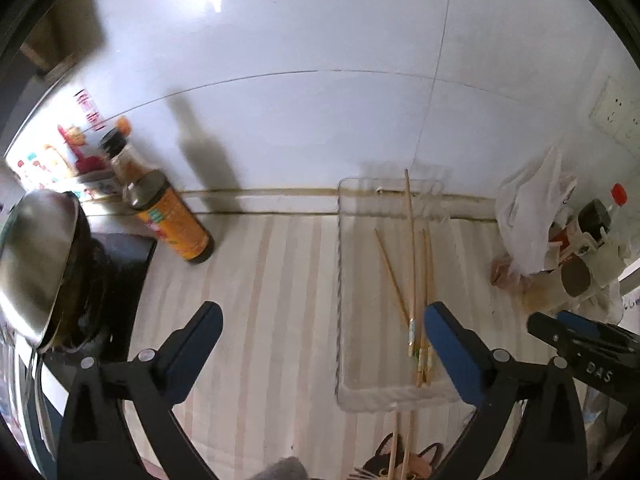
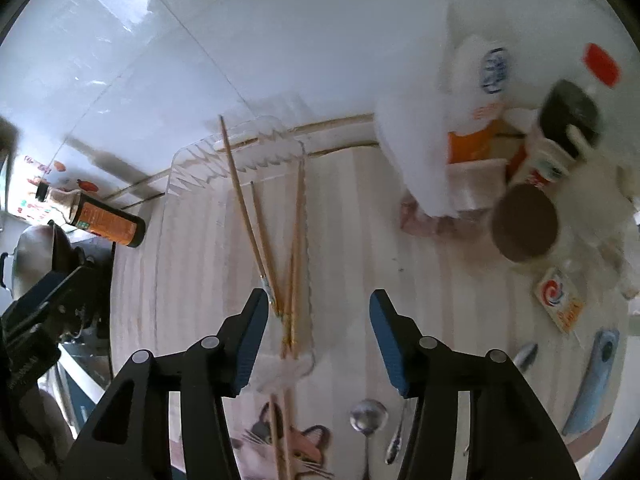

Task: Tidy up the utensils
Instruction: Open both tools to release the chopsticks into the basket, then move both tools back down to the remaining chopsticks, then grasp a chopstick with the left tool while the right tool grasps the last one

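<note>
Bamboo chopsticks (image 1: 418,280), approx 5, thin and round, already lie loose in clear ribbed plastic tray (image 1: 340,280) on striped tabletop (image 1: 260,280); 2 more (image 2: 280,436) plus steel spoons (image 2: 368,416) wait outside tray; left gripper (image 1: 322,350) jaws wide apart, empty; right gripper (image 2: 318,338) jaws apart, empty.

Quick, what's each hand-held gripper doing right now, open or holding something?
Left hand-held gripper: open, holding nothing.
Right hand-held gripper: open, holding nothing.
</note>
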Tool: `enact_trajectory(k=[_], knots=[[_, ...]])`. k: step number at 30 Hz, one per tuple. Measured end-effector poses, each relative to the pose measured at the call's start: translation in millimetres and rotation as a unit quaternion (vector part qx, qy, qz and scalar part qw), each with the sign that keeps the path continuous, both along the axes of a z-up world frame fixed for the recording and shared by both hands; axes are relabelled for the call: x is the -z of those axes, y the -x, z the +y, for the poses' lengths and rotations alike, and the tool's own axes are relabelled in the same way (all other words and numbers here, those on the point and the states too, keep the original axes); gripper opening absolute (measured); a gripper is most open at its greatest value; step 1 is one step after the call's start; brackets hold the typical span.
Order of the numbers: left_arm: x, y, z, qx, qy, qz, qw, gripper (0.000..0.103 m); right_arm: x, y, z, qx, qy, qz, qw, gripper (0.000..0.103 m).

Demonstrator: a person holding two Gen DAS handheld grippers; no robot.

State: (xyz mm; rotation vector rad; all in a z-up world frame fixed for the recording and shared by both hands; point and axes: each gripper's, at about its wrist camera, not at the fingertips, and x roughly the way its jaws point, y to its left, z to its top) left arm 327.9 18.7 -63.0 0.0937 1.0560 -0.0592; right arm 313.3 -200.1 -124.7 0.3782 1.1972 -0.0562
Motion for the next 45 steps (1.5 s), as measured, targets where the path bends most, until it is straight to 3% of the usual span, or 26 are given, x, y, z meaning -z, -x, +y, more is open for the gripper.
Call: enact_trajectory(k=[2, 6, 10, 12, 13, 14, 16, 18, 22, 23, 25, 26, 27, 35, 45], knots=[[5.0, 14.3, 1.3, -0.006, -0.008, -0.003, 1.0, 0.103, -2.8, 17.7, 1.4, 0.002, 0.015, -0.017, 1.0, 0.067], [25.1, 42.2, 0.8, -0.011, -0.015, 0.013, 0.9997, 0.103, -1.9, 50.0, 9.4, -0.004, 0.027, -0.029, 0.999, 0.067], [69.8, 72.2, -1.3, -0.011, -0.027, 0.078, 0.9965, 0.103, 15.3, 83.5, 17.2, 0.005, 0.03, -0.01, 0.999, 0.065], [97.4, 85.3, -4.6, -0.008, -0.019, 0.121, 0.9924, 0.102, 26.9, 97.1, 16.2, 0.011, 0.021, 0.002, 1.0, 0.049], [109.8, 91.1, -7.3, -0.006, -0.018, 0.138, 0.9903, 0.101, 36.2, 103.5, 16.3, 0.014, 0.016, 0.014, 1.0, 0.032], [118.4, 97.0, -10.8, -0.001, -0.015, 0.149, 0.9887, 0.099, 47.8, 109.1, 17.6, 0.018, 0.01, 0.029, 0.999, 0.024], [140.0, 107.6, -19.4, 0.014, -0.003, 0.182, 0.9832, 0.086, 65.5, 121.4, 14.3, 0.027, 0.002, 0.052, 0.998, 0.02], [158.6, 115.1, -27.9, 0.027, 0.004, 0.209, 0.9775, 0.066, 78.8, 131.6, 12.9, 0.035, 0.004, 0.068, 0.997, 0.019], [183.7, 127.3, -40.9, 0.047, 0.012, 0.244, 0.9685, 0.045, 93.9, 146.5, 10.0, 0.044, 0.001, 0.087, 0.995, 0.02], [187.1, 130.6, -43.3, 0.051, 0.015, 0.248, 0.9674, 0.042, 96.1, 147.6, 8.8, 0.046, 0.001, 0.09, 0.995, 0.02], [184.0, 135.3, -47.0, 0.058, 0.0, 0.233, 0.9708, 0.023, 101.0, 152.4, 7.8, 0.051, -0.005, 0.096, 0.994, 0.02], [183.1, 136.0, -46.0, 0.057, 0.0, 0.231, 0.9712, 0.008, 102.5, 153.9, 8.3, 0.052, -0.007, 0.099, 0.994, 0.02], [182.5, 135.9, -42.2, 0.053, 0.009, 0.234, 0.9707, 0.005, 104.0, 155.3, 8.7, 0.052, -0.008, 0.103, 0.993, 0.02], [176.6, 137.7, 14.9, 0.01, -0.017, 0.228, 0.9736, 0.004, 108.5, 157.9, 34.6, 0.025, -0.015, 0.11, 0.994, 0.02], [169.2, 135.0, 53.7, -0.021, 0.009, 0.233, 0.9723, 0.005, 143.7, 139.9, 122.7, -0.061, -0.018, 0.154, 0.986, 0.02]])
